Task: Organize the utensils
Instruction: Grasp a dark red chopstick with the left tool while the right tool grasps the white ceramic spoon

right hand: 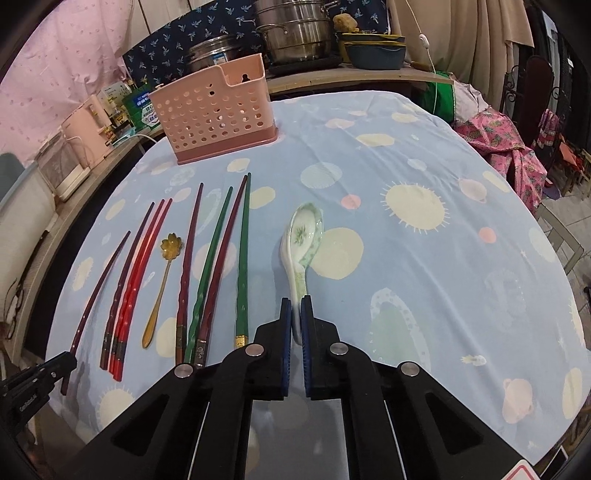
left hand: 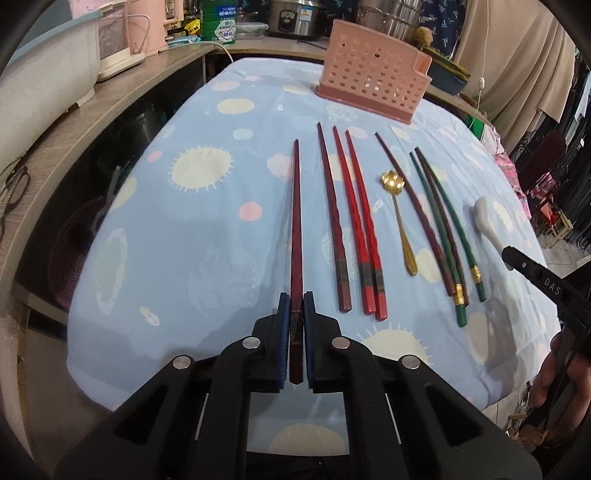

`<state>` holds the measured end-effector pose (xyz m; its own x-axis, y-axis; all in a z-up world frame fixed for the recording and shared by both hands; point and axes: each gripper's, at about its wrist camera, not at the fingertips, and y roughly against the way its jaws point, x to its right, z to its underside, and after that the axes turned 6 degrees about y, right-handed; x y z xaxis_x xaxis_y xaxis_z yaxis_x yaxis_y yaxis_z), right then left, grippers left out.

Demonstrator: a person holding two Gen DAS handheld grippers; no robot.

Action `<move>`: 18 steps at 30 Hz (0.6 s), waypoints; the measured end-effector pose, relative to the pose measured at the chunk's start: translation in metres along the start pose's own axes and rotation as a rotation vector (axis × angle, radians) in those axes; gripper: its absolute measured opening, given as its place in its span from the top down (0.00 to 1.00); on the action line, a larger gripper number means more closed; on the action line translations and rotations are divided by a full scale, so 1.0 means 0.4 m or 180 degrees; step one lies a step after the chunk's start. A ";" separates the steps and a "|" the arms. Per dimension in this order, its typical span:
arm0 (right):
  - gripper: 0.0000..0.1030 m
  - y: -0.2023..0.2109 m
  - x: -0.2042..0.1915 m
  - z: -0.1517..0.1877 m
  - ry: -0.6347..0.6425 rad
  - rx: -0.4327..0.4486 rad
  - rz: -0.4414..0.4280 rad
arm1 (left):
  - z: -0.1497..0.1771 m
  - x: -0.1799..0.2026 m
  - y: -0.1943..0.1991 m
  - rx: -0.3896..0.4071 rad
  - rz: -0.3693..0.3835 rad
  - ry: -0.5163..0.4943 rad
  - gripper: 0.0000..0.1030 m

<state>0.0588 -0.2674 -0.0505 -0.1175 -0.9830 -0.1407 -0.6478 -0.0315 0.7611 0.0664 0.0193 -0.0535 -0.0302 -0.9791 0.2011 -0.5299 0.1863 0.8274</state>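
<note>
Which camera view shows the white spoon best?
The right wrist view: the white spoon lies centered, bowl and green pattern visible, handle between the right gripper's jaws. The left wrist view shows it only small near the right edge, partly hidden by that gripper.

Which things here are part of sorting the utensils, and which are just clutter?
Part of the job:
- pink holder
- chopsticks laid on the cloth
- dark red chopstick in the left hand-held gripper
- gold spoon
- white spoon in the right hand-held gripper

Lying about:
- steel pots
- blue dishes
- pink appliance
</note>
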 end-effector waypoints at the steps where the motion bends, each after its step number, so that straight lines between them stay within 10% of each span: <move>1: 0.95 0.011 0.002 -0.002 -0.0011 0.0026 -0.0015 | -0.007 -0.001 0.013 0.0038 0.0016 0.0009 0.93; 18: 0.88 0.064 0.024 -0.045 0.0020 0.0176 0.0015 | -0.122 0.030 0.126 0.0521 0.0187 -0.0017 0.93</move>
<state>0.0547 -0.2811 -0.0211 -0.1161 -0.9843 -0.1332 -0.6880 -0.0170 0.7255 0.0804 0.0210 0.0162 -0.0695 -0.9674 0.2436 -0.6580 0.2280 0.7177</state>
